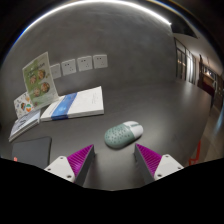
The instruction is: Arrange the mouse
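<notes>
A pale green-white computer mouse [124, 133] lies on the grey table [150, 110], just ahead of my fingers and slightly between their tips. My gripper [114, 155] is open and holds nothing. Its two fingers with magenta pads [78, 158] stand wide apart, one each side, short of the mouse and not touching it.
A white and blue booklet [75, 104] lies beyond the mouse to the left, with more papers [24, 124] beside it and a standing leaflet [38, 78] behind. A dark mat [30, 151] lies by the left finger. Wall sockets [78, 65] line the back wall.
</notes>
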A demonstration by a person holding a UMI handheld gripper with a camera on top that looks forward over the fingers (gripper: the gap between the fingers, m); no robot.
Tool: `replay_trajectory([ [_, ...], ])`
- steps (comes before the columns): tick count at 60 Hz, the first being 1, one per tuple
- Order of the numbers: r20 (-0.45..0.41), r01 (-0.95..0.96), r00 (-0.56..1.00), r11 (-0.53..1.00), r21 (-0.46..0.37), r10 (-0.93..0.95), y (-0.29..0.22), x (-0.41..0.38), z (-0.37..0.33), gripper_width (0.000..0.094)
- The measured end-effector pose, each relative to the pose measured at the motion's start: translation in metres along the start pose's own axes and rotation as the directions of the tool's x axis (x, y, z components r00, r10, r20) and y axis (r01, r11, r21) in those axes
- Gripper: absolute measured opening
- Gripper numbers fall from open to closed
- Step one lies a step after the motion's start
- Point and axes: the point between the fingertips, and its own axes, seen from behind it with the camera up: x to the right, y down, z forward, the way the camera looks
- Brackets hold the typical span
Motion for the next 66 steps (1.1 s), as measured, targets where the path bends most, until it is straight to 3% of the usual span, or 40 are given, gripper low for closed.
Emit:
replay_trajectory([
  [4, -0.013, 0.037, 0.999, 0.999, -0.011, -0.037, -0.009, -0.002, 0.019, 0.0847],
  [5, -0.018, 0.055, 0.998, 0.998, -0.04, -0.056, -0.004, -0.002, 0.021, 0.0903],
  [9, -0.043, 0.034, 0.998, 0.999, -0.022, -0.035, -0.025, 0.001, 0.034, 0.0842],
  [13, -0.061, -0.003, 0.998, 0.999, -0.046, 0.0, -0.029, 0.004, 0.051, 0.0893],
  [14, -0.068, 0.003, 0.998, 0.999, -0.045, -0.006, -0.032, 0.005, 0.054, 0.0845],
  [27, -0.017, 0.038, 0.999, 0.996, -0.082, -0.039, -0.049, 0.003, 0.084, 0.0838],
  [29, -0.013, 0.04, 0.999, 0.996, -0.083, -0.041, -0.05, 0.003, 0.087, 0.0815],
  [34, -0.006, 0.045, 0.999, 0.995, -0.084, -0.045, -0.052, 0.005, 0.09, 0.0566],
  [45, 0.043, 0.104, 0.994, 0.989, -0.106, -0.1, -0.05, 0.012, 0.073, 0.0425],
  [59, 0.035, 0.132, 0.99, 0.981, 0.14, -0.138, -0.12, 0.017, -0.069, 0.0423],
  [66, 0.147, 0.11, 0.979, 0.97, 0.217, -0.144, -0.133, -0.052, -0.147, 0.0423],
])
